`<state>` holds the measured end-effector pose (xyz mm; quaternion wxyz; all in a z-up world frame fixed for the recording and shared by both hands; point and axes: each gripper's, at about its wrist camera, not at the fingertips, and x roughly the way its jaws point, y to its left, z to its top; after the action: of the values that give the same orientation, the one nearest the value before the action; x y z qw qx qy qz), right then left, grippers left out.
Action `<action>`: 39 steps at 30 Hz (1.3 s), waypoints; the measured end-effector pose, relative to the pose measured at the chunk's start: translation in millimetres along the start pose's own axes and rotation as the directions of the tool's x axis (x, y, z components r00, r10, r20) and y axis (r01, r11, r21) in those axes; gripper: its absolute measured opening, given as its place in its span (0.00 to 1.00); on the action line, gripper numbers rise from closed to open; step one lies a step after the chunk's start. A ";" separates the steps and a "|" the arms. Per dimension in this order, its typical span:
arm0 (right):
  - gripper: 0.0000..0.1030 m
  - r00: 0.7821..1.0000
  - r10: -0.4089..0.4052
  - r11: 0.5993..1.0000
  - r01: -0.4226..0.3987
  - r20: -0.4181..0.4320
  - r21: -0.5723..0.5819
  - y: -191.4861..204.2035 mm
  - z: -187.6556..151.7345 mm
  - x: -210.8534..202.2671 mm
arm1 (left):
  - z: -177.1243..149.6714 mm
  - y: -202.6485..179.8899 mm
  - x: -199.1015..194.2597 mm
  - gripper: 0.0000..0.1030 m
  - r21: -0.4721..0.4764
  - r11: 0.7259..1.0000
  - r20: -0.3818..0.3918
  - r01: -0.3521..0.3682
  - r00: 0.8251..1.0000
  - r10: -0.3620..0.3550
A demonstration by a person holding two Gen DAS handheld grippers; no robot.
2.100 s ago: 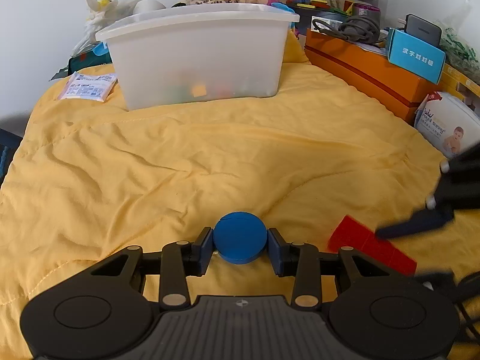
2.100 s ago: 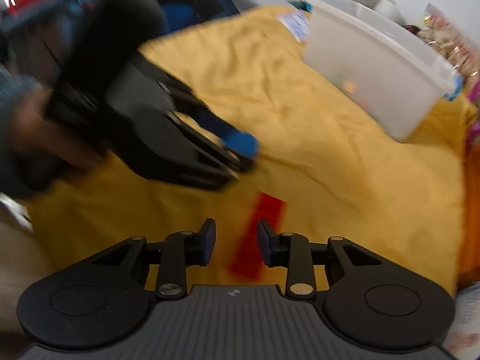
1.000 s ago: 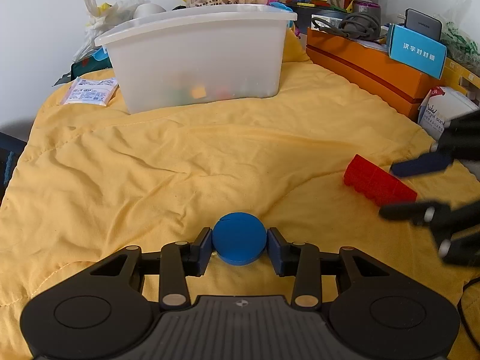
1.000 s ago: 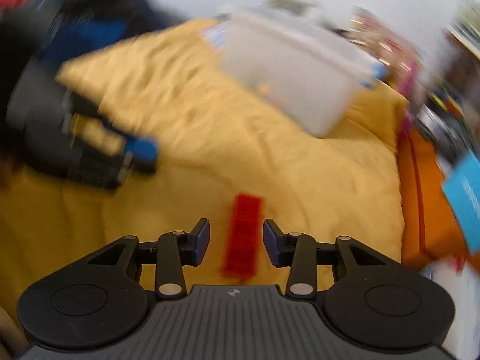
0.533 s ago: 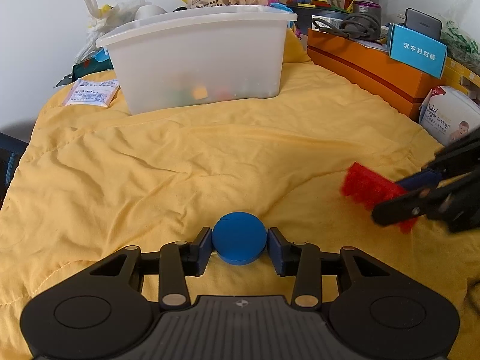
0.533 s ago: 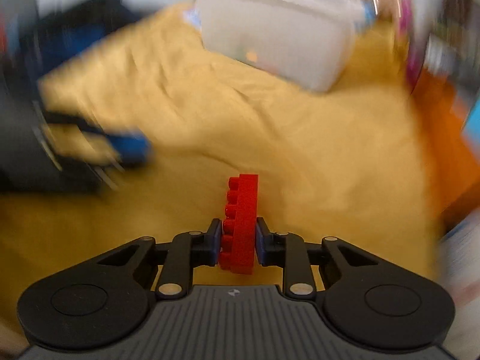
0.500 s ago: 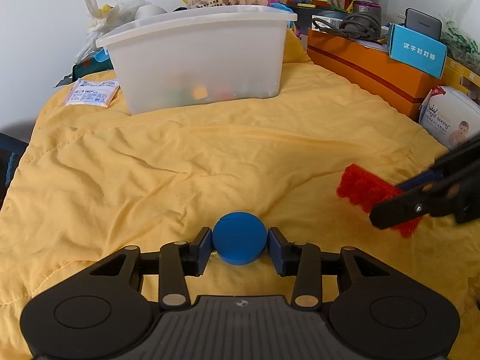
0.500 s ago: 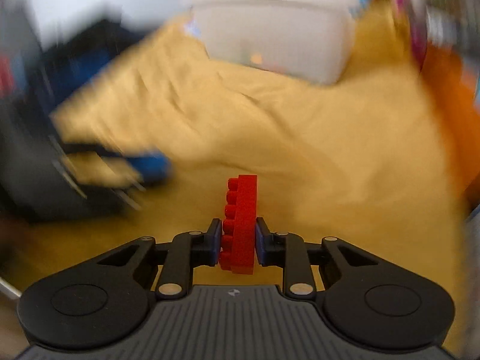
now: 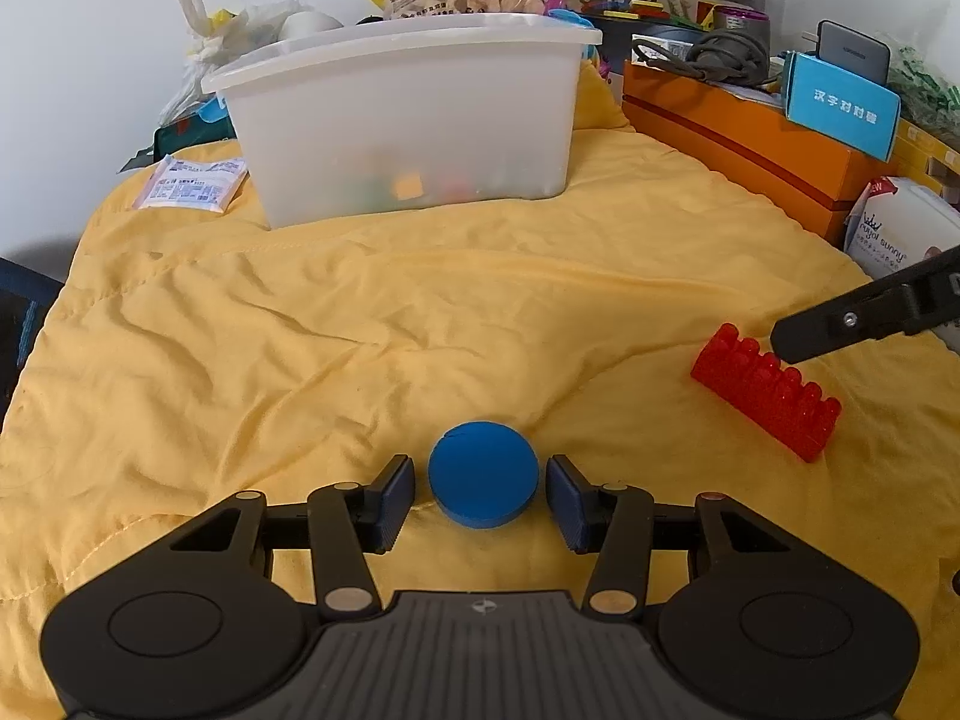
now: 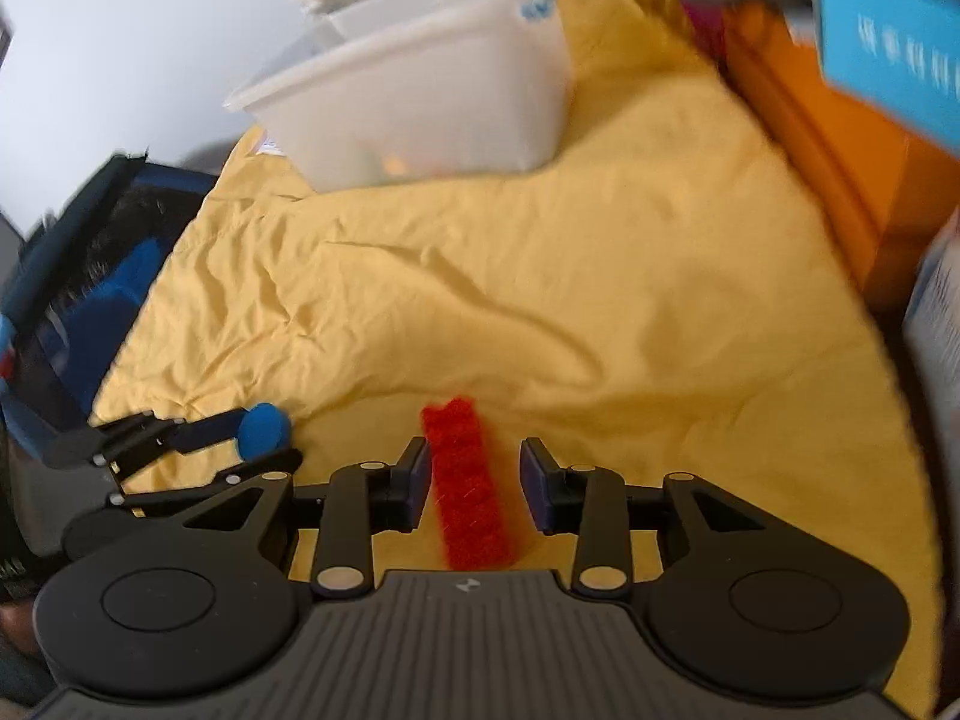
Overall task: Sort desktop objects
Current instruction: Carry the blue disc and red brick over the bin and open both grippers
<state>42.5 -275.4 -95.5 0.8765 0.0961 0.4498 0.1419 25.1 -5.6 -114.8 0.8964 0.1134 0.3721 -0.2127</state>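
Straddling blue disc (image 9: 483,491), left gripper (image 9: 480,501) jaws just opening, untouching; right gripper (image 10: 477,483) likewise parted around red brick (image 10: 468,483).

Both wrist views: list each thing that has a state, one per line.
Left hand-held gripper: open, jaws just widened, astride the blue disc.
Right hand-held gripper: open, jaws just widened, astride the red brick.
Blue disc: flat on cloth.
Red brick: on cloth, studs sideways.
White bin: lidless.
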 end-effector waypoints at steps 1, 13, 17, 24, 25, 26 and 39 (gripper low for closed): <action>0.37 1.000 -0.006 0.999 0.007 0.010 -0.042 4.5 0.0 -2.7 | -0.1 -0.5 -0.2 0.43 0.003 1.000 0.000 0.006 1.000 -0.006; 0.27 0.988 -0.148 0.940 0.127 -0.044 -0.315 36.3 -24.4 20.6 | 1.8 12.3 -6.6 0.40 -0.117 0.991 0.018 0.061 0.998 -0.060; 0.27 0.992 -0.119 0.960 0.104 -0.044 -0.262 30.3 -12.3 12.5 | 20.4 18.7 -23.4 0.40 -0.131 0.989 0.083 0.064 0.995 -0.053; 0.27 0.996 -0.092 0.951 0.094 0.021 -0.294 32.9 25.0 2.9 | 86.3 34.6 -38.9 0.40 -0.093 0.993 0.234 0.068 0.971 -0.045; 0.27 0.995 -0.086 0.947 0.095 0.042 -0.306 34.5 37.0 2.1 | 98.9 37.3 -38.0 0.40 -0.091 0.993 0.259 0.068 0.965 -0.042; 0.27 0.994 -0.084 0.942 0.100 0.065 -0.320 36.0 50.5 0.5 | 109.0 38.8 -38.7 0.40 -0.086 0.994 0.285 0.064 0.958 -0.037; 0.67 0.937 -0.155 0.923 0.250 0.312 -0.294 42.2 223.3 14.1 | 250.4 39.9 26.2 0.55 0.066 0.987 0.286 -0.144 0.951 0.120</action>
<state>225.7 -240.0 35.1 0.9454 -0.0795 0.2972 0.1076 215.1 -68.7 42.8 0.9466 0.1454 0.2229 -0.1821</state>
